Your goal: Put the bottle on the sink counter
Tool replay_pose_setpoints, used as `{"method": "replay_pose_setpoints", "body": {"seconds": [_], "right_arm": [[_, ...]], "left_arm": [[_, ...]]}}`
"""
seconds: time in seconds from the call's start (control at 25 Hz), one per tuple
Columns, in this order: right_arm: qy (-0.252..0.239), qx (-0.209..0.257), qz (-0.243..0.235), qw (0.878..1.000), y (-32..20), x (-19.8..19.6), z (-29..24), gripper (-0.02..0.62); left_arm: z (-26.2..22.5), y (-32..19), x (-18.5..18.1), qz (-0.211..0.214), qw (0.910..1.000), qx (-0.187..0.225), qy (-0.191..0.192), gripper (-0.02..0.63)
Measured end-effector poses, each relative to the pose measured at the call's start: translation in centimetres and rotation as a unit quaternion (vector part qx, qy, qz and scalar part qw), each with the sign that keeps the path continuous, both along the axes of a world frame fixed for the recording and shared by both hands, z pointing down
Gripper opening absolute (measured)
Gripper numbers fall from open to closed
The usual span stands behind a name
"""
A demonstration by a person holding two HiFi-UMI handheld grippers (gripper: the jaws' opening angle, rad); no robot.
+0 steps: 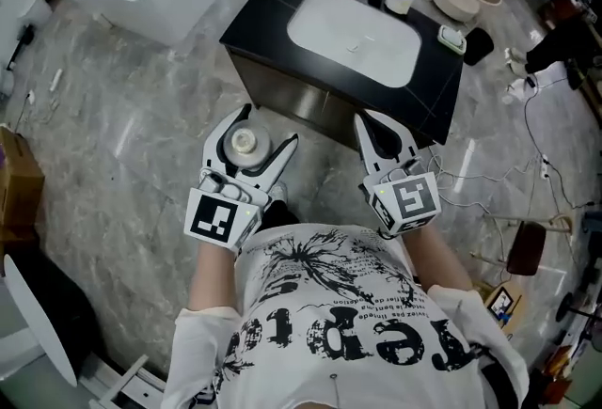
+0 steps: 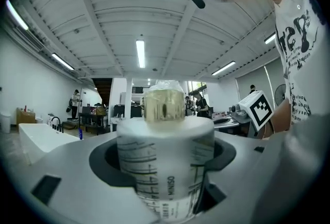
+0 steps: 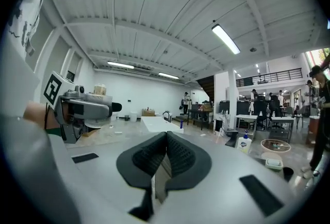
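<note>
White with dark printed lines and a pale gold cap, the bottle [image 2: 165,166] is pinched between the fingers of the left gripper [image 1: 268,127]. It is held above the marble floor [image 1: 141,116], short of the black tabletop [image 1: 437,69] with its white basin [image 1: 353,36]. The right gripper [image 1: 365,120] is empty, its fingers pressed together.

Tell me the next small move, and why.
Probably carry the bottle forward toward the counter: the left gripper is shut on it, short of the counter, whose left end looks bare.
</note>
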State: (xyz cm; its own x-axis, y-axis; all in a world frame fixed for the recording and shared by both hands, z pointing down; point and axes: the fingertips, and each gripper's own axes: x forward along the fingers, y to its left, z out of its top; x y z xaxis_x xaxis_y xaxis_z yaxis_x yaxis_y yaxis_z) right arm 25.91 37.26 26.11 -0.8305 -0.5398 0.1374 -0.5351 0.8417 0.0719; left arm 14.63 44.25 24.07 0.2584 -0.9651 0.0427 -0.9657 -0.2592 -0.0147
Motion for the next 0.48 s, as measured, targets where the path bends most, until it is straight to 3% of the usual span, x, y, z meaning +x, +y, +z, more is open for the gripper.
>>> {"method": "replay_pose_setpoints", "body": {"seconds": [0.16, 0.28, 0.48], "right_arm": [[0.001, -0.003, 0.020, 1.000, -4.1, -8.0, -0.5, 0.014], [0.003, 0.008, 0.031, 0.999, -6.4, -13.4, -0.9, 0.014], [0.009, 0.002, 0.043, 0.999, -10.9, -18.9, -0.3, 0.014]], "left_arm": [[-2.1, -4.5, -8.0, 0.018, 0.9991, 0.035, 0.018, 0.348], [-2.0, -6.9, -13.2, 0.031, 0.9989, 0.032, 0.011, 0.348], [-0.9, -11.5, -18.0, 0.047, 0.9986, 0.023, 0.011, 0.348]]}}
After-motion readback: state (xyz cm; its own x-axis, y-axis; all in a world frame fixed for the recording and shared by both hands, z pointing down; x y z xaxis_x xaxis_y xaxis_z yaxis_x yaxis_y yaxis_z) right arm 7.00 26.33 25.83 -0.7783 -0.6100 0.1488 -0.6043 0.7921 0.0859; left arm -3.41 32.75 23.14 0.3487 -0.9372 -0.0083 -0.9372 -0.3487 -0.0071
